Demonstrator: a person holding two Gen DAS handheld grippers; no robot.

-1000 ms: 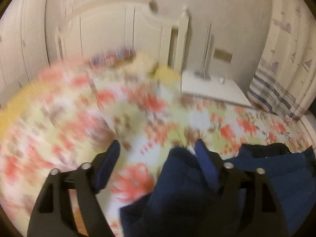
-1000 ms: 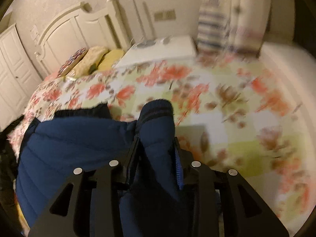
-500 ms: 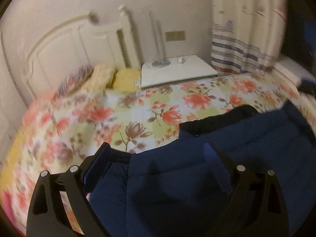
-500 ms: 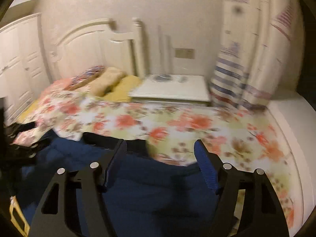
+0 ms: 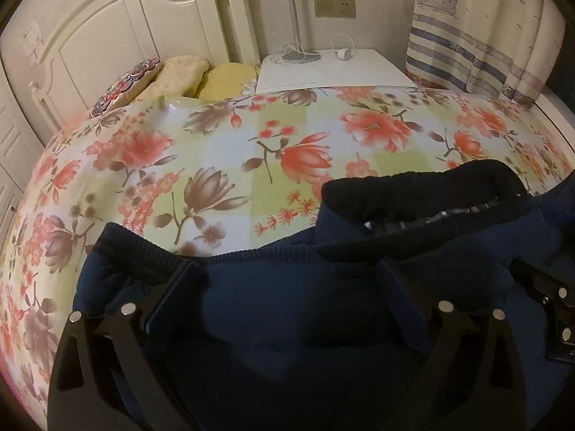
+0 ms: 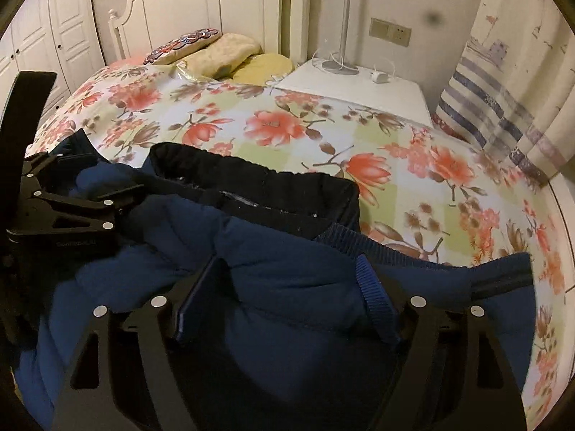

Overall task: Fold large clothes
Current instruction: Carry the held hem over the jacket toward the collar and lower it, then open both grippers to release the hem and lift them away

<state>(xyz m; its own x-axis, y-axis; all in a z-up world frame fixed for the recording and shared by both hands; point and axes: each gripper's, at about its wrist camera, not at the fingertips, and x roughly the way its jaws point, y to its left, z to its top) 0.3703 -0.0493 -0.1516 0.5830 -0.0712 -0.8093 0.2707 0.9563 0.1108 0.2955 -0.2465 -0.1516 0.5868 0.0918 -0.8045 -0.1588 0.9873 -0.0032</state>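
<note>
A navy padded jacket [image 5: 287, 341] lies on the floral bedspread [image 5: 222, 165], its black collar [image 5: 413, 186] toward the far side. My left gripper [image 5: 287, 287] hangs just over the jacket; its jaws are opening, with fabric below and between the fingers but no pad pressing on it. In the right wrist view the same jacket [image 6: 280, 287] bulges up between the fingers of my right gripper [image 6: 287, 287], whose jaws are also opening and stand wide. The left gripper [image 6: 72, 208] shows there at the left, over the jacket's other side. A ribbed hem [image 6: 449, 262] runs to the right.
Pillows [image 5: 172, 79] lie against the white headboard [image 5: 118, 25]. A white nightstand [image 5: 330, 68] with a lamp base and a charger stands beside the bed. A striped curtain [image 5: 478, 39] hangs at the right, and wardrobe doors [image 6: 46, 28] are at the left.
The right gripper was shut on a jacket sleeve and has let it go. Both grippers have spread wide and come down over the jacket, which now lies flat on the bed.
</note>
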